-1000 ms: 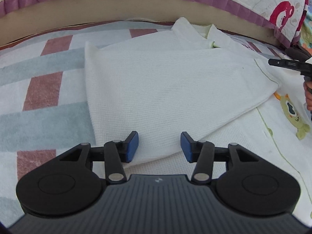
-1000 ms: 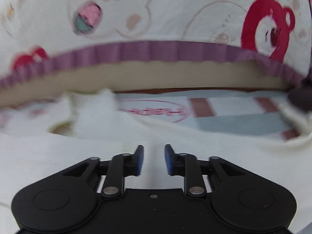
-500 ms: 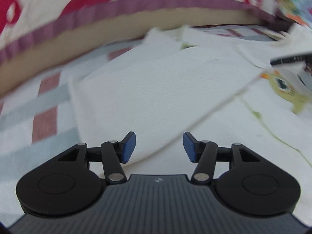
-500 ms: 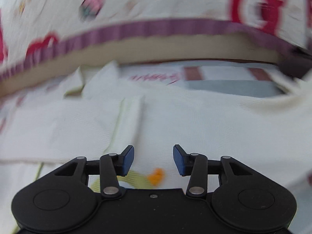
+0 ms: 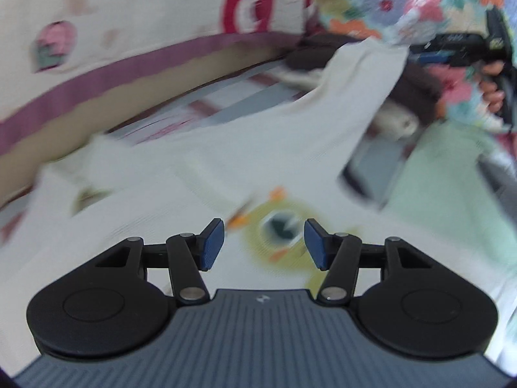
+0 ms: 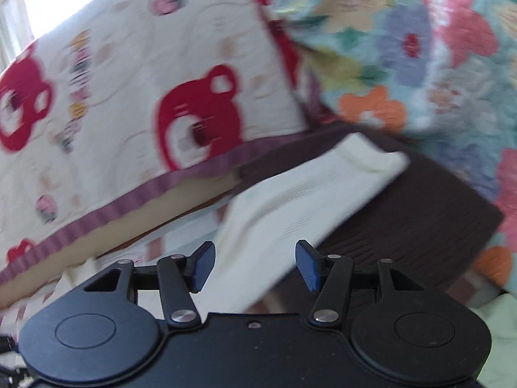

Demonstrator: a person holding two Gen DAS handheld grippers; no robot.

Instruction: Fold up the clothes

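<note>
left gripper (image 5: 263, 242) open, floral quilt (image 5: 404, 6) beyond

My left gripper (image 5: 263, 242) has its blue pads spread wide, gripping nothing. My right gripper (image 6: 253, 265) gapes the same; from the left camera it sits at two o'clock, hand (image 5: 492, 89) on its grip
</note>
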